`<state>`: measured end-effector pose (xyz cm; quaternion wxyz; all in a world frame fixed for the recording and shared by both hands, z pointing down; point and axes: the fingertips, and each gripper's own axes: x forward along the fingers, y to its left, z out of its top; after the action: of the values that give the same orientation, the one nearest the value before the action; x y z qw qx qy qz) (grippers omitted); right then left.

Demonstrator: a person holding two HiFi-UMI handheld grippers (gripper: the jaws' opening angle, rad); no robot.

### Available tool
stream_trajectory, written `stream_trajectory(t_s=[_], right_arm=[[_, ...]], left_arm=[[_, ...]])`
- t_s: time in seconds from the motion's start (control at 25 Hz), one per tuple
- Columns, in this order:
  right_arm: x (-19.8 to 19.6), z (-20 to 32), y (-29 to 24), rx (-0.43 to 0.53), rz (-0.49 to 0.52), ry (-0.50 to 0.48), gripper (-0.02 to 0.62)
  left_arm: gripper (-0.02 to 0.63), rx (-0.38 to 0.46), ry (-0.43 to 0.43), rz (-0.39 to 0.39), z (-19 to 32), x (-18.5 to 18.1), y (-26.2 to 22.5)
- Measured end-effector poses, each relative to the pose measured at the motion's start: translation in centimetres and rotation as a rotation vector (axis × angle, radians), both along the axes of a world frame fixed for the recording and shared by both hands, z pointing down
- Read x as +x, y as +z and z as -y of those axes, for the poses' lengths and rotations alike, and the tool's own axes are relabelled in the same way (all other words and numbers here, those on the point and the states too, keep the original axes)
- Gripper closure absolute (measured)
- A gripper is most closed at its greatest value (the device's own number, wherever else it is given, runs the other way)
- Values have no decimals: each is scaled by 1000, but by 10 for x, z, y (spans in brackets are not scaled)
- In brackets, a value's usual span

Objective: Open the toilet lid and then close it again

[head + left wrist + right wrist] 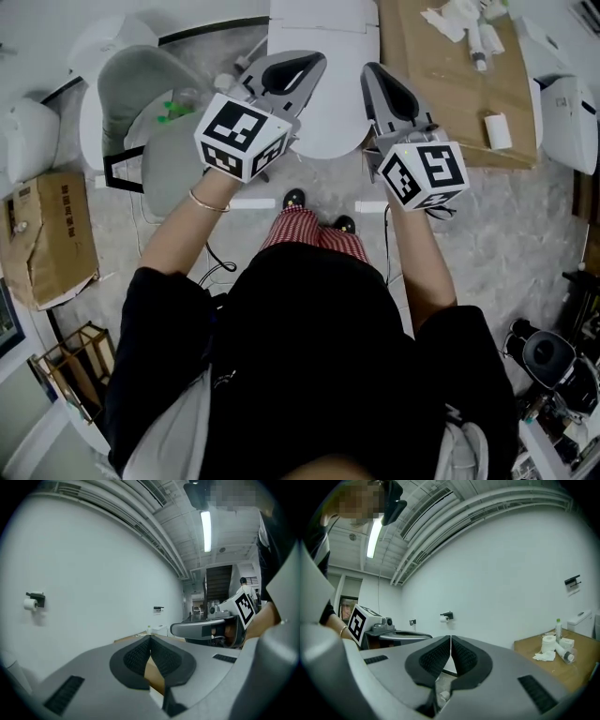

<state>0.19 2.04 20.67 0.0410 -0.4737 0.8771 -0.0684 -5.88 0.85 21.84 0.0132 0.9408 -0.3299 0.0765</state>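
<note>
A person's black top fills the foreground as the left gripper [302, 70] and right gripper [377, 82], fingers pressed together and empty, hover above the toilet lid [328, 117], lying shut just beyond their tips; opening and closing seemingly not yet begun

White wall [497, 569], speckled floor [487, 244], ceiling strip light [206, 530].

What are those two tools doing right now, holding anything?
Left tool: closed, holding nothing.
Right tool: closed, holding nothing.
</note>
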Motion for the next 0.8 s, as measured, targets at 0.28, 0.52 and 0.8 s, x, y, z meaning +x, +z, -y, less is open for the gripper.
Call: stream_trajectory(t_s=[0.28,0.52,0.8], right_arm=[[10,-2,-28,57,24,-30,575],[26,-8,-41,81,24,-23,575],[38,-15,-52,106,25,-27,575]], left_arm=[[603,35,12,-14,-3,18,-20],[603,65,35,-20,-12,37,-34],[603,90,68,-32,-20,56,-48]])
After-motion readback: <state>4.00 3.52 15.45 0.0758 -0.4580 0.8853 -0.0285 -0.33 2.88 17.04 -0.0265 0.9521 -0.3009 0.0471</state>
